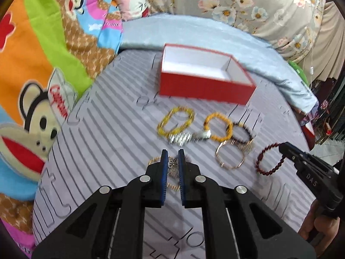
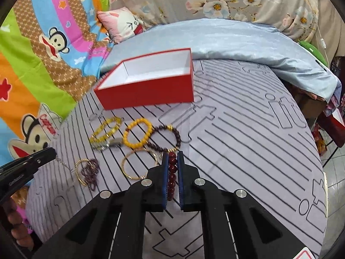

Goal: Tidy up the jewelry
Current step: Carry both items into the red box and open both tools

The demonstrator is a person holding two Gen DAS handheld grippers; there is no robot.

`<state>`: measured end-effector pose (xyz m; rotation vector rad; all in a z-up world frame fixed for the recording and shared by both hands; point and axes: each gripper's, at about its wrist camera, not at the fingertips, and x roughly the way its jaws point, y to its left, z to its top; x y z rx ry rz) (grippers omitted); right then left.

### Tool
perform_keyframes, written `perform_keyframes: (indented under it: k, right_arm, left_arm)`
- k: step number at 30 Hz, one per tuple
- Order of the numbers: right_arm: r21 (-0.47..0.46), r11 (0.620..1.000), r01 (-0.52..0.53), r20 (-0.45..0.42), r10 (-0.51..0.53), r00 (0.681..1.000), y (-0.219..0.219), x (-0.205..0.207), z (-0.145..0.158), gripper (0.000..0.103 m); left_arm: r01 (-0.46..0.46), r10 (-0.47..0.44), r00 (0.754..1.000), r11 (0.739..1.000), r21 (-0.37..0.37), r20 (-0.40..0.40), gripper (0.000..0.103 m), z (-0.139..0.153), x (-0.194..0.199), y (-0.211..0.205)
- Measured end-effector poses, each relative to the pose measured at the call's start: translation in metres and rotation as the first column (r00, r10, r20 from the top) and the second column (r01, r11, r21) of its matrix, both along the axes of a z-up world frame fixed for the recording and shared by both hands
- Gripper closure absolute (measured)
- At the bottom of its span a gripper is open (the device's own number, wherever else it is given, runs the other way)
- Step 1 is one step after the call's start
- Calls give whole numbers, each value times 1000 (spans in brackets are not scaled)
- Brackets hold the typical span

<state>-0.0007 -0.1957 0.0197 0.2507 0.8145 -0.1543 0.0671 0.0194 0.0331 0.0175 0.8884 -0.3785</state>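
At the lower centre of each view, the right tool is clamped on a light, floppy, slippery dark red bead bracelet, best pinched across its beads, while the left tool pinches a thin chain.

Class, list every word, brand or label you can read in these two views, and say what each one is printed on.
"DAS": on the side of the right gripper, seen from the left wrist.
"Captain": red script on the cartoon monkey blanket.
White lettering on the left gripper, in the right wrist view: too blurred to read.
Marks on the pink pillow: a drawn face, not words.
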Motion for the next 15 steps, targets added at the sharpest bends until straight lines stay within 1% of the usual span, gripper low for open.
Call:
perform_keyframes:
  k: [4, 8, 10, 13, 15]
  right_arm:
    - [8, 1000, -21, 54, 20, 998, -9, 13, 25, 96]
    - [14, 999, -50, 104, 48, 993, -19, 36, 49, 96]
    - [23, 997, -71, 126, 67, 990, -25, 54, 60, 96]
    - [3, 996, -88, 145, 87, 986, -28, 85, 71, 96]
    - [-22, 995, -100, 150, 102, 984, -29, 111, 76, 96]
  left_arm:
    - [16, -15, 999, 1000, -23, 46, 94, 25, 19, -10]
    - [38, -35, 996, 998, -44, 78, 94, 49, 51, -24]
    - [48, -43, 995, 997, -60, 89, 94, 60, 72, -32]
    - [54, -47, 989, 997, -47, 138, 94, 74, 101, -49]
    - [65, -58, 986, 997, -37, 153, 94, 77, 119, -62]
